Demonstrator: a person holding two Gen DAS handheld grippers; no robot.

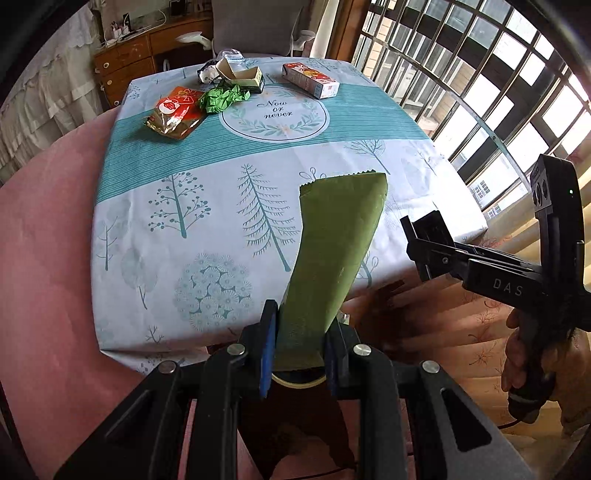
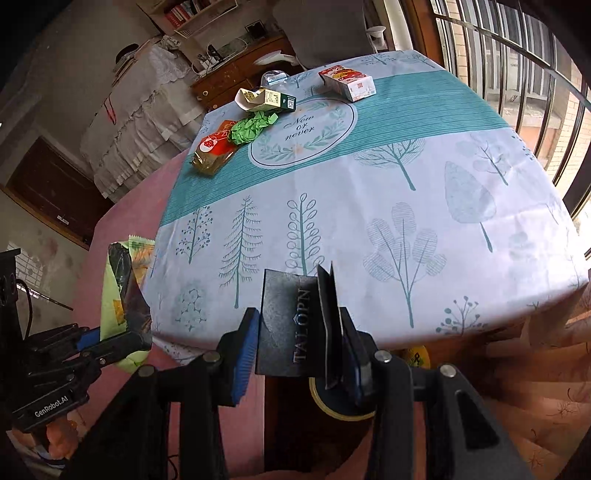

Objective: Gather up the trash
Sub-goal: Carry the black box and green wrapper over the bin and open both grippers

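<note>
My left gripper (image 1: 300, 354) is shut on a green snack wrapper (image 1: 332, 254) that stands up over the near table edge; it also shows in the right wrist view (image 2: 122, 280). My right gripper (image 2: 295, 354) is shut on a black TALOPN box (image 2: 291, 325), held at the near edge; it shows from the side in the left wrist view (image 1: 428, 243). At the far end of the table lie a red snack bag (image 1: 173, 112), crumpled green paper (image 1: 221, 96), an open carton (image 1: 243, 75) and a red-and-white box (image 1: 310, 79).
The table (image 1: 221, 206) has a tree-print cloth and stands against a pink sofa (image 1: 48, 236) on the left. A barred window (image 1: 480, 74) is at the right. A round yellow-rimmed object (image 2: 340, 406) shows below, between both grippers' fingers. A grey chair (image 1: 255, 26) stands beyond.
</note>
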